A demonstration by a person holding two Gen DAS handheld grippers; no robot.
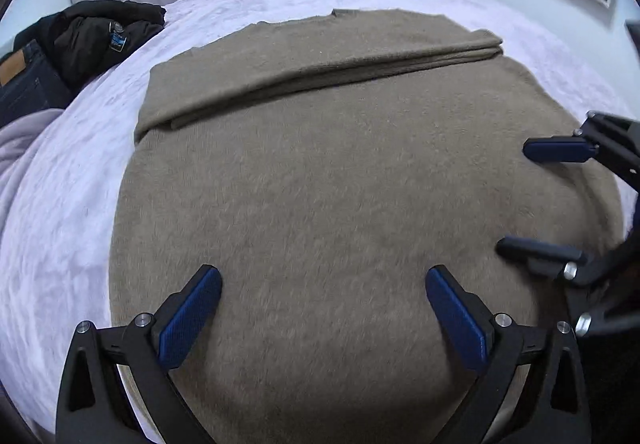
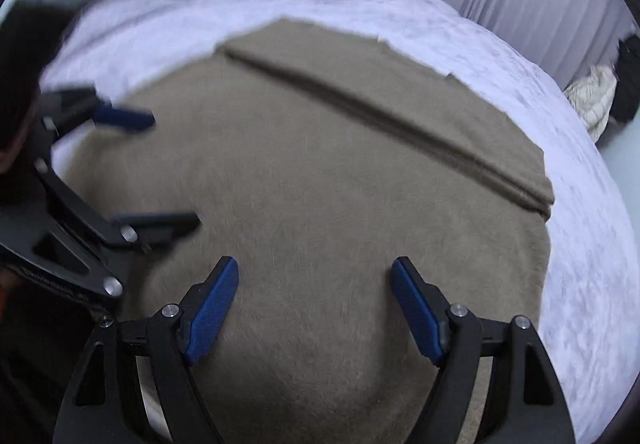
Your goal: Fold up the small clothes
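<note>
The brown sweater (image 1: 320, 171) lies flat on the bed (image 1: 72, 211), filling the centre of both wrist views. In the left wrist view its long axis runs from the lower centre of the frame up toward the upper centre, where a short notch in the far edge marks what looks like the neckline. A folded-over band, apparently a sleeve (image 1: 320, 71), lies across the upper part of the garment, running from the left of the frame, at mid height, up to the upper right, its end squared off just short of the sweater's right edge. In the right wrist view the same band slants from upper left down to the right edge of the frame.

The fabric is a uniform grey-brown knit with a short fuzzy nap, smooth over the body, with no wrinkles I can make out. The bed cover under it is pale lilac and plush.

My left tool (image 1: 324, 308) hovers over the near part of the sweater, its blue pads apart, nothing between them but the cloth below. My right tool (image 2: 316, 304) likewise stands with its pads wide apart above the fabric, gripping nothing.

Dark clothes (image 1: 80, 39) are heaped at the upper left of the left view.
</note>
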